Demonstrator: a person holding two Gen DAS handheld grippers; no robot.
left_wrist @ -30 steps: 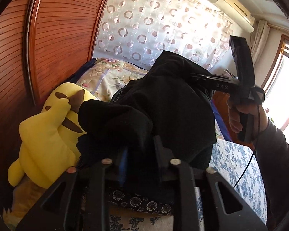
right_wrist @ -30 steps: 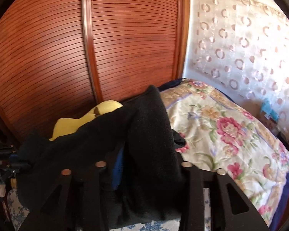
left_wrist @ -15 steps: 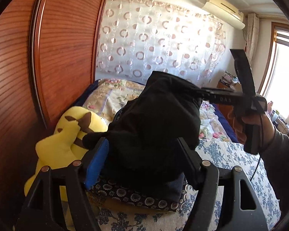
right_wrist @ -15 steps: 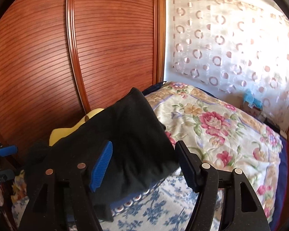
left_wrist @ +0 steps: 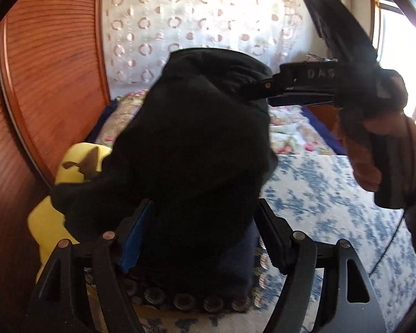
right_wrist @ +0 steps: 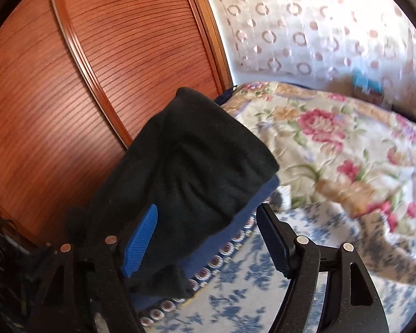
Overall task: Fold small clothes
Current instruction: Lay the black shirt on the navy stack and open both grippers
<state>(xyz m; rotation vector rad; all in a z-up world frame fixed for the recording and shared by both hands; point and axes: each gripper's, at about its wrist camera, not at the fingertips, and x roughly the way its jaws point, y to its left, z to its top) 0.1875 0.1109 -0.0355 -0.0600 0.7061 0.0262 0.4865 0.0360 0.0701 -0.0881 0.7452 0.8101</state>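
A folded black garment (left_wrist: 197,149) lies on top of a pile with a dark blue piece (right_wrist: 252,202) and a patterned-trim cloth (left_wrist: 197,302) under it. It also shows in the right wrist view (right_wrist: 191,172). My left gripper (left_wrist: 202,238) is open, its fingers on either side of the pile's near end. My right gripper (right_wrist: 208,238) is open too, jaws spread beside the pile; its body (left_wrist: 313,80) shows in the left wrist view at the garment's far right.
The pile rests on a blue-flowered sheet (left_wrist: 319,194). A yellow plush toy (left_wrist: 69,166) lies left of it against the wooden wardrobe doors (right_wrist: 97,83). A rose-patterned quilt (right_wrist: 332,144) covers the bed beyond, with a curtain (left_wrist: 194,22) behind.
Both grippers were shut on the black garment a second ago; both have opened and let it go. The garment now rests on the pile.
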